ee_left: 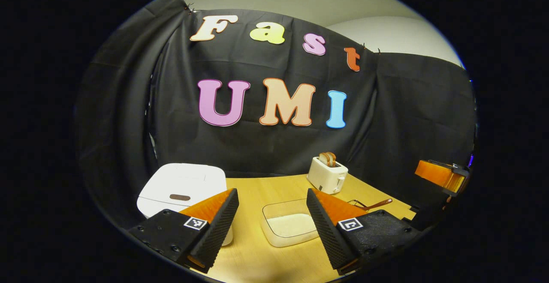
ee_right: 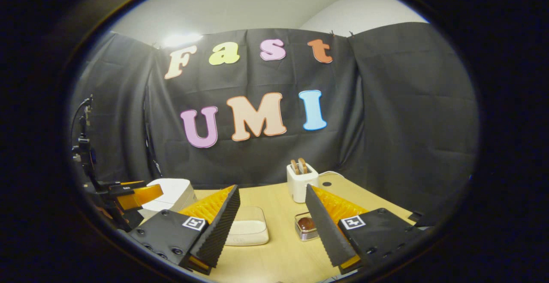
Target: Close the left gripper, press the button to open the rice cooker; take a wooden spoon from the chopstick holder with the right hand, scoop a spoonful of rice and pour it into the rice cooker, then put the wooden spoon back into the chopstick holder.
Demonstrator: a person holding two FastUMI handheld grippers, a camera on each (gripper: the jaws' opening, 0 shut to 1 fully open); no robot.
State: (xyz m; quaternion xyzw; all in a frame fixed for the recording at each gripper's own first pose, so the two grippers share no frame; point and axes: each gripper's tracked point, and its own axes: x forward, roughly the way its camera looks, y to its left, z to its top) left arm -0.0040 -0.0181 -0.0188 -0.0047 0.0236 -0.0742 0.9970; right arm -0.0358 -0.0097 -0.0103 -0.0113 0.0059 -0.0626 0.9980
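Left gripper [ee_left: 272,218] jaws apart, empty, above the counter [ee_left: 257,257]; rice cooker [ee_left: 182,188] lid down at its left, clear tub of rice [ee_left: 289,227] between the fingers. Right gripper [ee_right: 272,218] also apart and empty. Wooden spoon [ee_right: 305,224] sits in the chopstick holder [ee_right: 302,231] near the toaster [ee_right: 301,182].

Right gripper [ee_right: 272,227]: fingers spread wide, nothing between them, above a wooden table [ee_right: 279,257]. Rice tray [ee_right: 248,231] near centre, holder [ee_right: 305,228] with spoon [ee_right: 304,223] just right of it, toaster [ee_right: 301,182] far centre. Rice cooker [ee_right: 169,195] far left, lid down, left gripper [ee_right: 137,197] beside it.
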